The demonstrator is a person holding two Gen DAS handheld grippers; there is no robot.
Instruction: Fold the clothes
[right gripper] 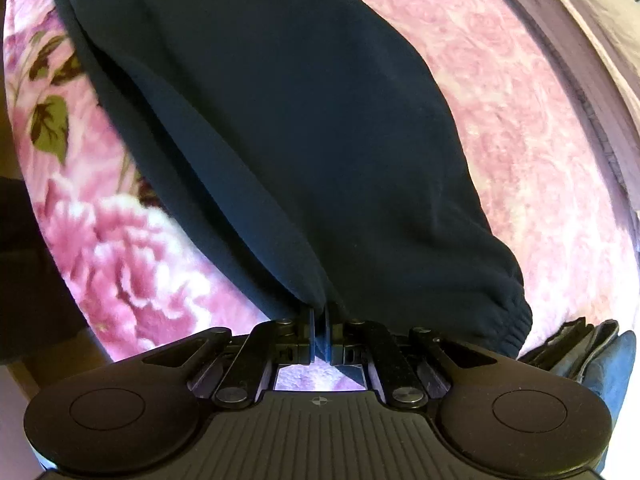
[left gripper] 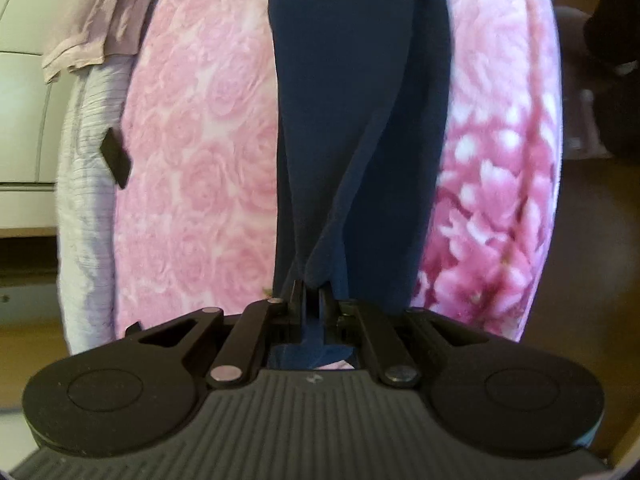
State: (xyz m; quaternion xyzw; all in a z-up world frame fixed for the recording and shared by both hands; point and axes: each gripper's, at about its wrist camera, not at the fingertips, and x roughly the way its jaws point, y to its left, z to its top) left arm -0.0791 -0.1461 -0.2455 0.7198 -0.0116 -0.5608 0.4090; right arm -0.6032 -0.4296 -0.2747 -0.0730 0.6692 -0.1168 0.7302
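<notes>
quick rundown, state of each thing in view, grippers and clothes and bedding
left gripper: shut on the navy garment
right gripper: shut on the navy garment
navy garment: pinched at two spots, draped over the blanket, elastic cuff bunched
pink floral blanket: spread flat under the garment
mauve garment: loose, at the blanket's edge

Pink floral blanket point(left gripper: 200, 160), brown floor point(left gripper: 592, 240)
</notes>
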